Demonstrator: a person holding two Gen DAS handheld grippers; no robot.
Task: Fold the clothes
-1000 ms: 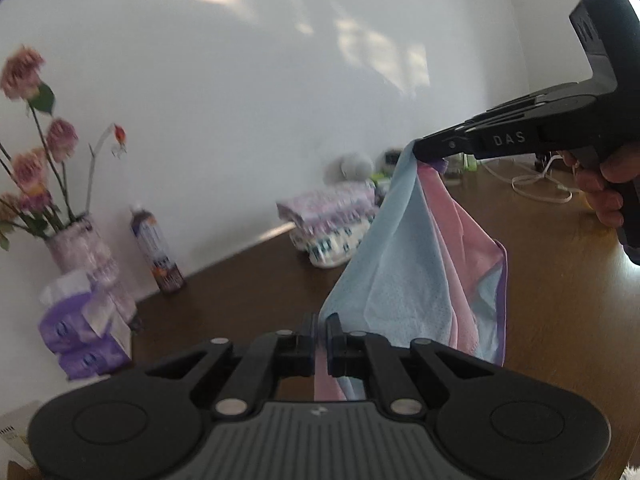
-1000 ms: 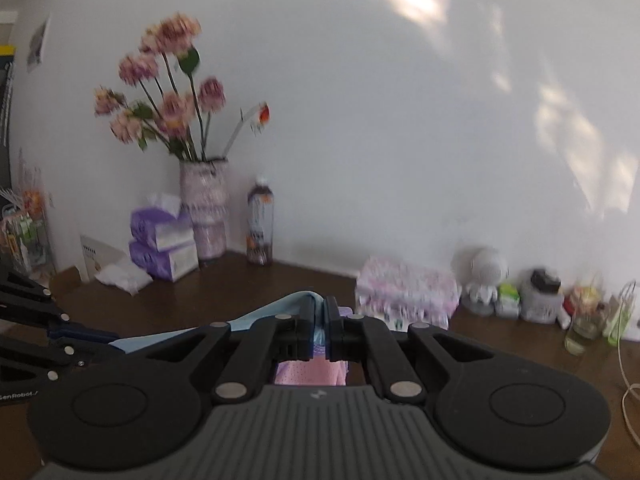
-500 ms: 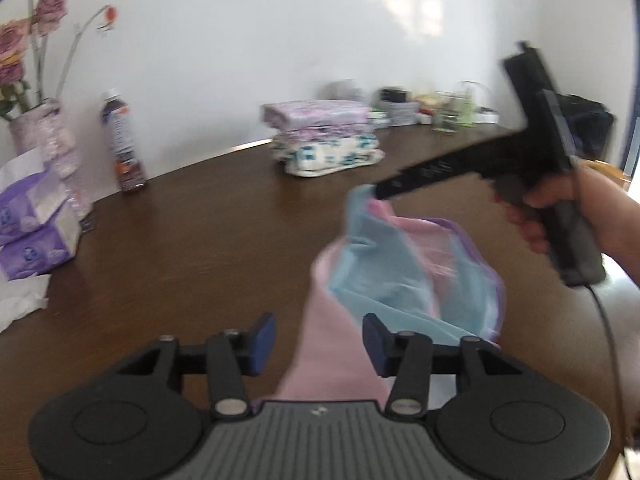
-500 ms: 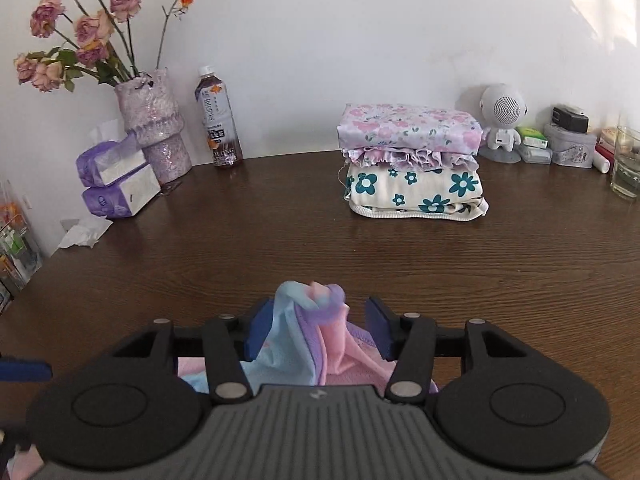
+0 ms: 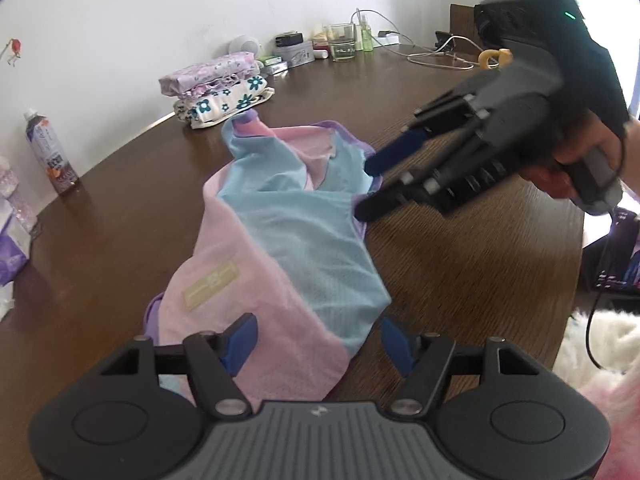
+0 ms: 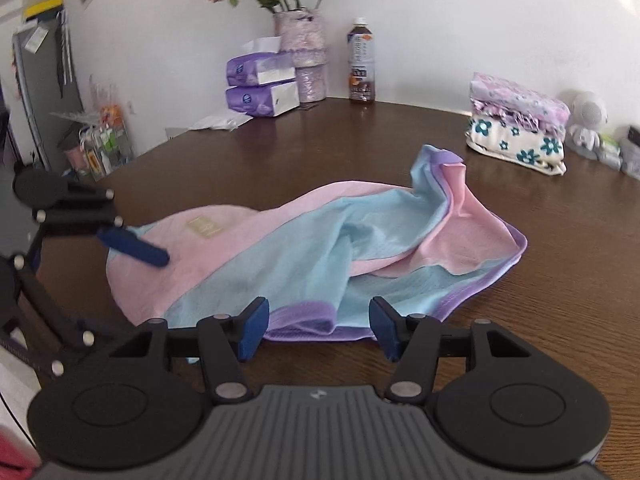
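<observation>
Pink-and-blue garment (image 5: 280, 240) lying rumpled on the wooden table (image 5: 460, 280), with the left gripper (image 5: 316, 340) and right gripper (image 6: 316, 328) both spread wide, holding nothing.

Dark wood table (image 6: 360, 152), as I see it over my claws.

A pink, blue and purple garment (image 6: 320, 252) lies rumpled in the middle of the table. Toward the wall sit a stack of folded floral clothes (image 6: 520, 128), a bottle (image 6: 362, 68), a vase (image 6: 302, 64) of flowers, two tissue packs (image 6: 262, 84) stacked one on the other, and a white crumpled sheet (image 6: 216, 122). Farther along stand a glass (image 5: 340, 42) and a white cable (image 5: 432, 60).
</observation>
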